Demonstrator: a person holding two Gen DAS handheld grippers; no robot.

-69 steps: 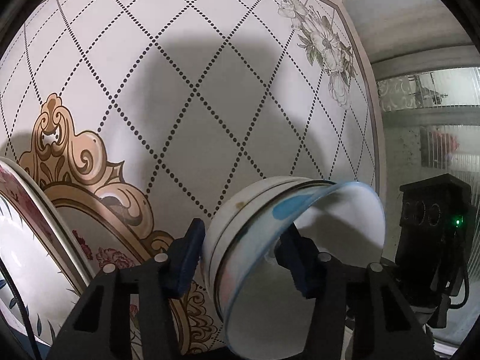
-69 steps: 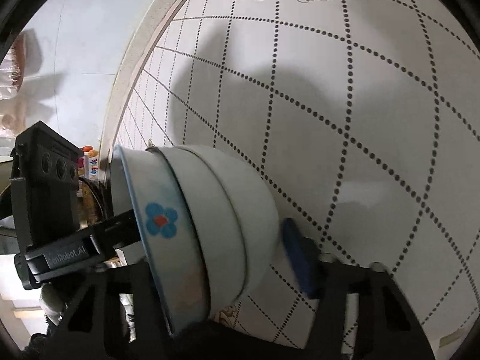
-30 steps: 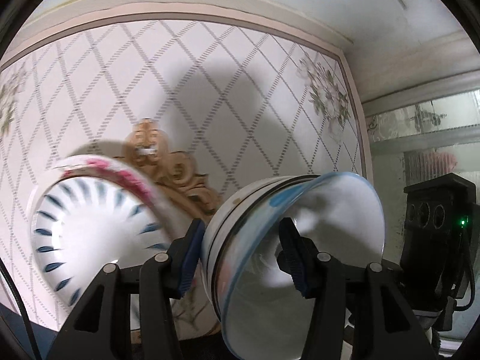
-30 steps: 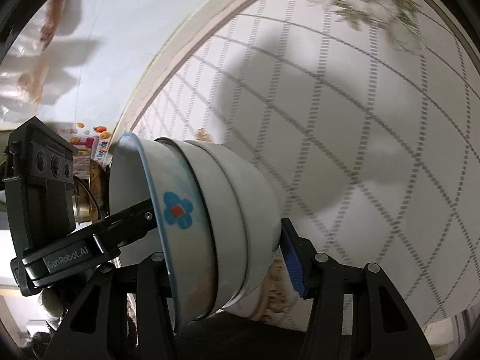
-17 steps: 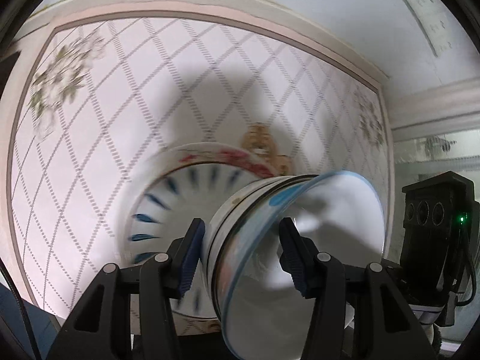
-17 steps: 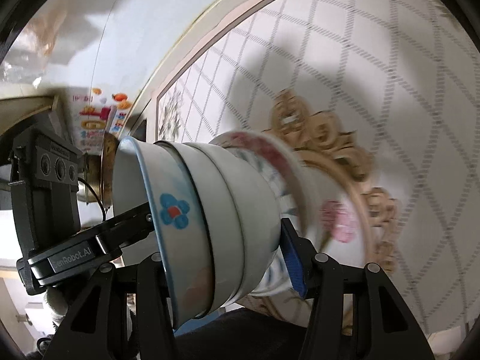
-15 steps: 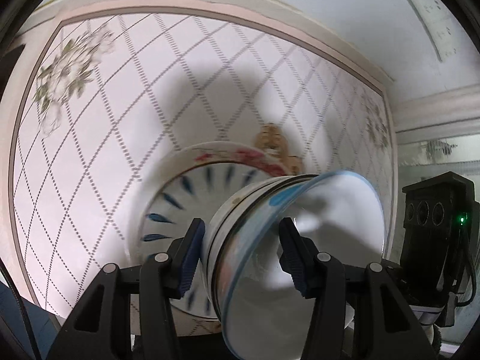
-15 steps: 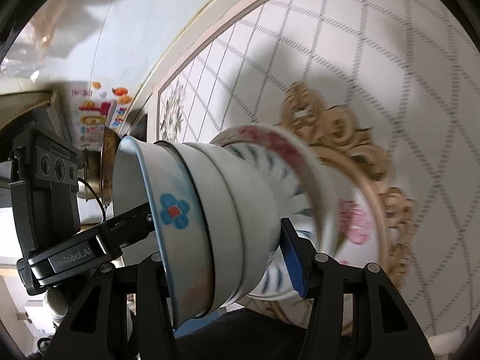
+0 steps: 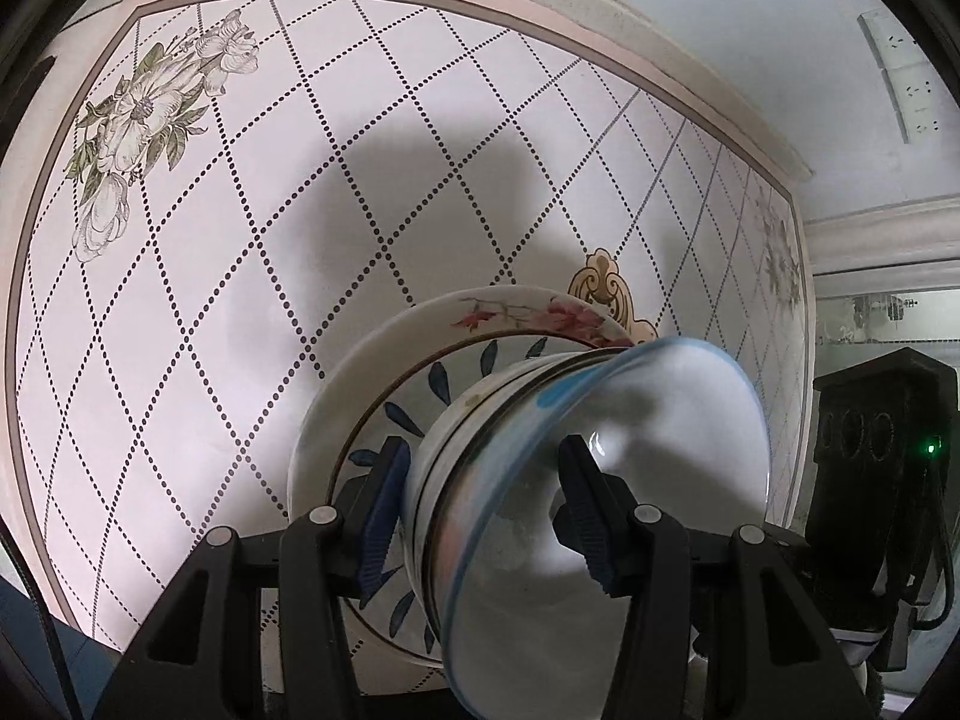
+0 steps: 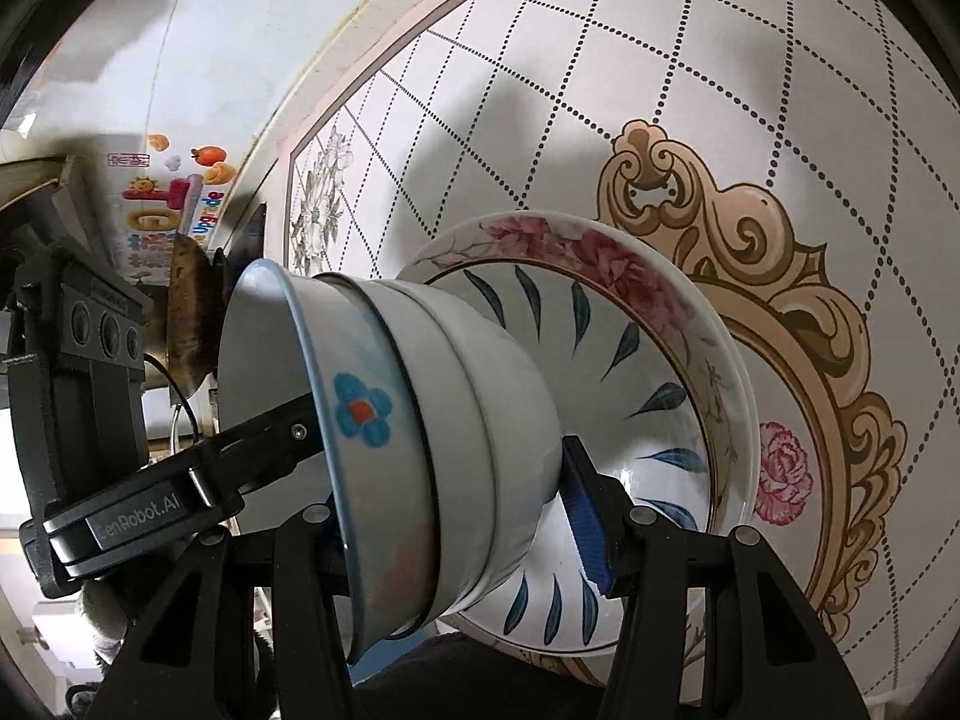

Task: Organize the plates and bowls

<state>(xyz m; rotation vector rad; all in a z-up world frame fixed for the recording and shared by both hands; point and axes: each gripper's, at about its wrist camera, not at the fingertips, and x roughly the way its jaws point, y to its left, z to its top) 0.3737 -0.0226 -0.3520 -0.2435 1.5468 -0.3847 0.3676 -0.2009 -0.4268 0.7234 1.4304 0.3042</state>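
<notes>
White nested bowls sit pinched in both my left gripper and right gripper, just above the stacked plates on the patterned table.

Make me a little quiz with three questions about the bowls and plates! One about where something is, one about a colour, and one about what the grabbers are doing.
1. Where are the plates?
A. Behind the bowl stack, on the patterned table
B. Inside the top bowl
C. On the wall

2. What colour are the petals of the flower painted on the outermost bowl?
A. Green
B. Blue
C. Yellow

3. What are the two grippers doing?
A. Both hang open with nothing in them
B. Both are shut on the bowl stack
C. One holds a spoon

Answers:
1. A, the right wrist view shows the plates lying on the table beyond the bowl stack.
2. B, blue petals ring a red middle.
3. B, the left gripper and right gripper each have jaws pressed to both sides of the nested bowls.
</notes>
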